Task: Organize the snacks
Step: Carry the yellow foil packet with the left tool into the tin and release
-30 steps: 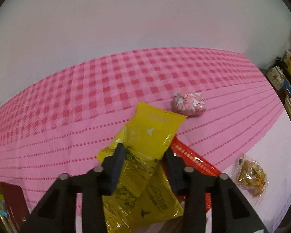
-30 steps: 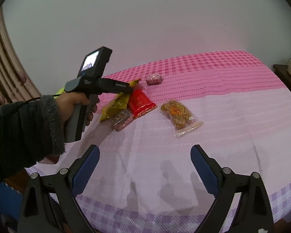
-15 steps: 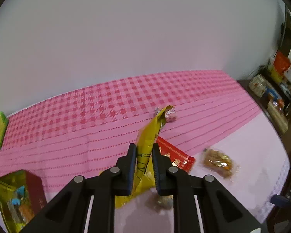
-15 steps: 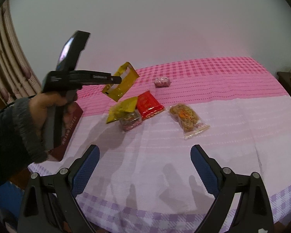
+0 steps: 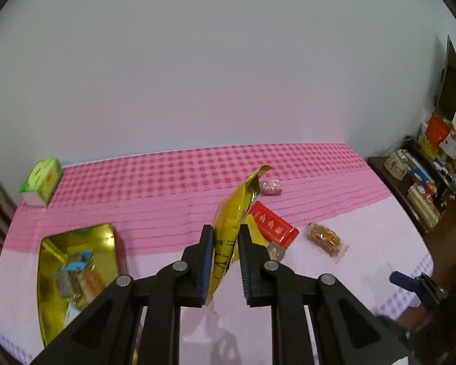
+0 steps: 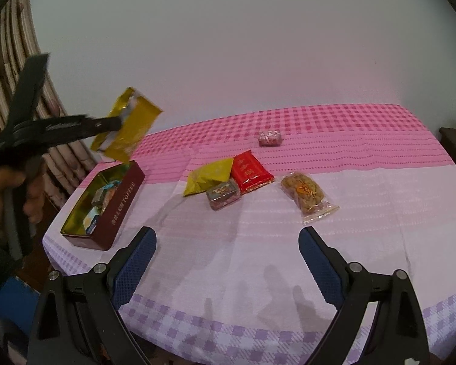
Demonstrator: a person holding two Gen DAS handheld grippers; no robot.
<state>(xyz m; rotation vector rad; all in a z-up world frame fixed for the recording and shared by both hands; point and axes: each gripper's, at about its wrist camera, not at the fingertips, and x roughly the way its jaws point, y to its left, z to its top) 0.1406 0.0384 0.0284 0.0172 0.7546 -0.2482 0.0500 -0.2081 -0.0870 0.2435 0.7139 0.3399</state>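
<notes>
My left gripper [image 5: 225, 245] is shut on a yellow snack packet [image 5: 232, 216], lifted above the table; the right wrist view shows the same left gripper [image 6: 118, 123] and yellow packet [image 6: 130, 127] in the air over the open toffee tin [image 6: 127, 196]. That tin [image 5: 48, 276] holds several small wrapped snacks. On the cloth lie a second yellow packet [image 6: 211, 175], a red packet [image 6: 250, 172], a small dark packet [image 6: 223, 196], a clear bag of brown snacks [image 6: 307, 193] and a pink wrapped sweet [image 6: 269, 138]. My right gripper [image 6: 225, 263] stands open above the table's near edge, holding nothing.
A green box [image 5: 41, 182] stands at the far left corner of the pink checked tablecloth [image 5: 167, 176]. A dark sideboard [image 5: 422, 182] crowded with boxes lies to the right. A person's hand [image 6: 6, 182] holds the left gripper's handle. A curtain [image 6: 12, 70] hangs behind it.
My left gripper shut on the yellow packet, lifted it off the pile and carried it up and left toward the tin. The right gripper has barely moved.
</notes>
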